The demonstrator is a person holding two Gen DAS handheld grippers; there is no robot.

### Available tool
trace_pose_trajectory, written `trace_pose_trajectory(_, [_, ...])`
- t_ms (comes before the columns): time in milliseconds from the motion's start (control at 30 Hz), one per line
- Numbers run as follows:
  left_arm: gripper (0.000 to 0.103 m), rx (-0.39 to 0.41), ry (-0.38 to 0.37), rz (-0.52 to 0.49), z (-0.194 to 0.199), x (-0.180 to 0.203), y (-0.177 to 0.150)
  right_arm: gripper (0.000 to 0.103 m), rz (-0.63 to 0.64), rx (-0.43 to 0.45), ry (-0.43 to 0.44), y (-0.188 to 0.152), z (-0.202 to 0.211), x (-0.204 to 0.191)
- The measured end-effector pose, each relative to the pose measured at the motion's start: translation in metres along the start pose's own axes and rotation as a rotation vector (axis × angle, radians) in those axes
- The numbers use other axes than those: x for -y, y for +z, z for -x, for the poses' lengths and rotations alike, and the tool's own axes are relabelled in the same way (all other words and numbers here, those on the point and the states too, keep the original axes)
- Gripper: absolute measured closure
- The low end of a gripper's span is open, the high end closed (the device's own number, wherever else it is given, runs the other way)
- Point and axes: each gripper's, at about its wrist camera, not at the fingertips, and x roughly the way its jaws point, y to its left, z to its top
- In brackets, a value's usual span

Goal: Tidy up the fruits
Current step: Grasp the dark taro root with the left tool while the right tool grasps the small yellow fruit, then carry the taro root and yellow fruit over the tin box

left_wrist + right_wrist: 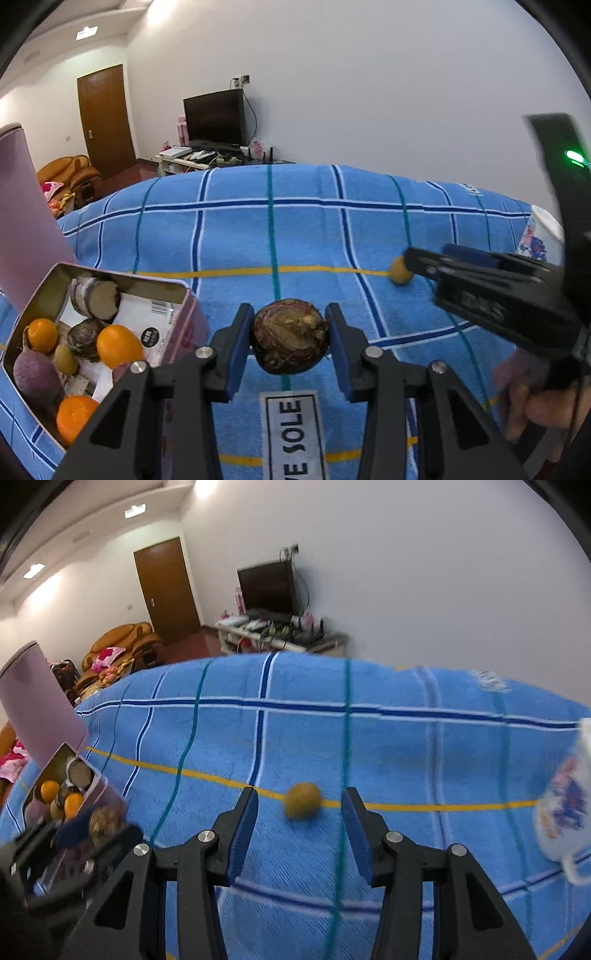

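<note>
My left gripper (290, 338) is shut on a brown, scaly round bulb (290, 338), held above the blue checked cloth. Left of it an open pink tin (186, 295) holds oranges (118, 345), a purple root and other produce; the tin (107, 794) also shows at the left of the right wrist view. My right gripper (299, 825) stands open over the cloth, and a small yellow-brown fruit (303, 800) lies on the cloth just beyond and between its fingertips, not touched. In the left wrist view the same small fruit (399, 271) lies at the tip of the right gripper (410, 260).
The blue checked cloth (295, 229) covers the whole work surface. A white flowered mug (565, 805) stands at the right. The tin's pink lid (22, 221) stands upright at the left. A hand (524, 402) holds the right gripper's handle. Behind are a TV, a door and a sofa.
</note>
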Motion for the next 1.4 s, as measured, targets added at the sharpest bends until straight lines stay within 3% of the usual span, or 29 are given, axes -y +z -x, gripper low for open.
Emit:
trace_pose_trajectory(100, [0.061, 0.002, 0.012, -0.01, 0.0, 0.001, -0.001, 0.054, -0.008, -0.065, 0.022, 0.005, -0.025, -0.005])
trace_pose_trajectory(300, [0.061, -0.002, 0.021, -0.022, -0.003, 0.004, -0.003, 0.055, 0.04, -0.101, -0.098, 0.006, -0.046, -0.012])
trace_pose_trajectory(367, [0.061, -0.003, 0.024, -0.025, -0.002, 0.007, -0.004, 0.061, 0.021, -0.114, -0.102, 0.003, -0.051, -0.007])
trace_pose_trajectory(433, [0.061, -0.002, 0.026, -0.028, -0.002, 0.008, -0.005, 0.075, 0.007, -0.109, -0.097, 0.005, -0.051, -0.004])
trace_pose_trajectory(633, [0.061, -0.006, 0.033, -0.023, -0.004, 0.006, -0.005, 0.075, 0.016, -0.103, -0.108, 0.002, -0.045, -0.001])
trace_pose_trajectory(1000, [0.061, 0.052, 0.044, -0.046, 0.01, 0.011, -0.011, 0.075, -0.049, 0.147, -0.163, -0.045, 0.047, -0.005])
trace_pose_trajectory(1200, [0.061, 0.087, 0.029, -0.046, 0.024, 0.009, -0.018, 0.075, -0.074, 0.237, -0.168, -0.067, 0.081, -0.012])
trace_pose_trajectory(1400, [0.061, 0.089, 0.026, -0.025, 0.032, 0.001, -0.024, 0.075, -0.059, 0.27, -0.157, -0.073, 0.091, -0.023])
